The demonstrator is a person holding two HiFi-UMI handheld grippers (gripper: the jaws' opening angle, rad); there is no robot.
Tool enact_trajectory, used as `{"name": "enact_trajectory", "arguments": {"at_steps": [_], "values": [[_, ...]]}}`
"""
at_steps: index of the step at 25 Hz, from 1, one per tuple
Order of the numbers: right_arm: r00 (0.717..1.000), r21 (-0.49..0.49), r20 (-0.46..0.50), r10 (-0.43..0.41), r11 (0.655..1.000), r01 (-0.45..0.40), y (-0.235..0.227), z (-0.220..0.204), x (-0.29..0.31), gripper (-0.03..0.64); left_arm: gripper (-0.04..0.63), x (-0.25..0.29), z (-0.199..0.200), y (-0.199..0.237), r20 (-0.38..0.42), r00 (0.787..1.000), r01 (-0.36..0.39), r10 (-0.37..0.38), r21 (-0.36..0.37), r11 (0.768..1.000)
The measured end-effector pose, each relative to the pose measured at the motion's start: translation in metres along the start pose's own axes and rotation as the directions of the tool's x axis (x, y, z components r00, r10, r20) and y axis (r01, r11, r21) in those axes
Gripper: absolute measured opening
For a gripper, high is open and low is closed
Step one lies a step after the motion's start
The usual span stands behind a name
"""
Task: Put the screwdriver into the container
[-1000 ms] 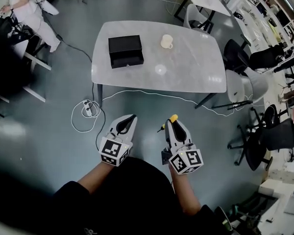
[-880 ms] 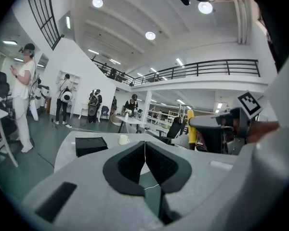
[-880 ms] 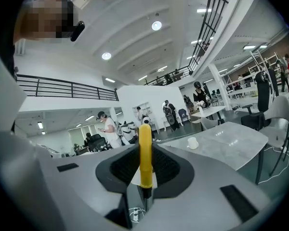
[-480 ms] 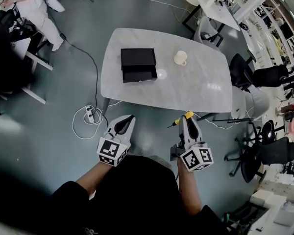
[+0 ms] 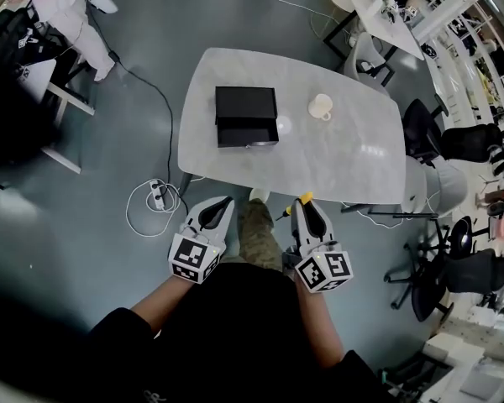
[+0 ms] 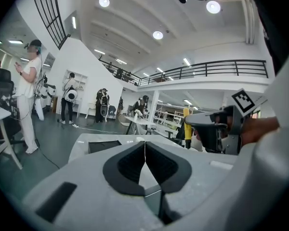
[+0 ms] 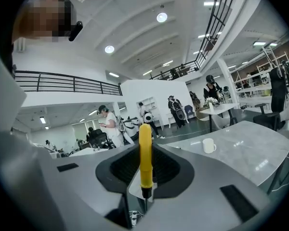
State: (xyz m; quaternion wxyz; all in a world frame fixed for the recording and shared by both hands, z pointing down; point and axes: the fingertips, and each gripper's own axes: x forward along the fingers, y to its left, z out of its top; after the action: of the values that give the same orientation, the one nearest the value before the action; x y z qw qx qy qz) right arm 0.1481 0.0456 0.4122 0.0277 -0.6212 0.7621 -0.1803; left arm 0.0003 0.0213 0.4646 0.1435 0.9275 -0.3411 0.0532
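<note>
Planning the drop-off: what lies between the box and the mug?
Nothing; the head view shows bare table between the box and the mug, only a glare spot.

Two hand-held grippers (image 5: 222,201) (image 5: 306,203), one screwdriver (image 7: 145,153), one black container (image 5: 246,116), one white mug (image 5: 320,106), one table (image 5: 344,154).

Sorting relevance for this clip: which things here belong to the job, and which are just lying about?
Job: screwdriver, gripped by the right claw; black container on the table.
Lying about: white mug; power strip on the floor.
</note>
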Motion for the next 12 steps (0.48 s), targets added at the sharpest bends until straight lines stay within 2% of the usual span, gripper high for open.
{"name": "enact_trajectory", "arguments": {"at_steps": [9, 12], "values": [[0.997, -0.068, -0.041, 0.06, 0.996, -0.063, -0.035, 0.014, 0.095, 0.074, 0.017, 0.048, 0.013, 0.047, -0.01, 0.995, -0.096, 0.096, -0.023, 0.995], [0.991, -0.088, -0.086, 0.102, 0.99, -0.109, -0.041, 0.018, 0.141, 0.074, 0.017, 0.072, 0.018, 0.078, -0.022, 0.992, -0.128, 0.127, -0.079, 0.989]]}}
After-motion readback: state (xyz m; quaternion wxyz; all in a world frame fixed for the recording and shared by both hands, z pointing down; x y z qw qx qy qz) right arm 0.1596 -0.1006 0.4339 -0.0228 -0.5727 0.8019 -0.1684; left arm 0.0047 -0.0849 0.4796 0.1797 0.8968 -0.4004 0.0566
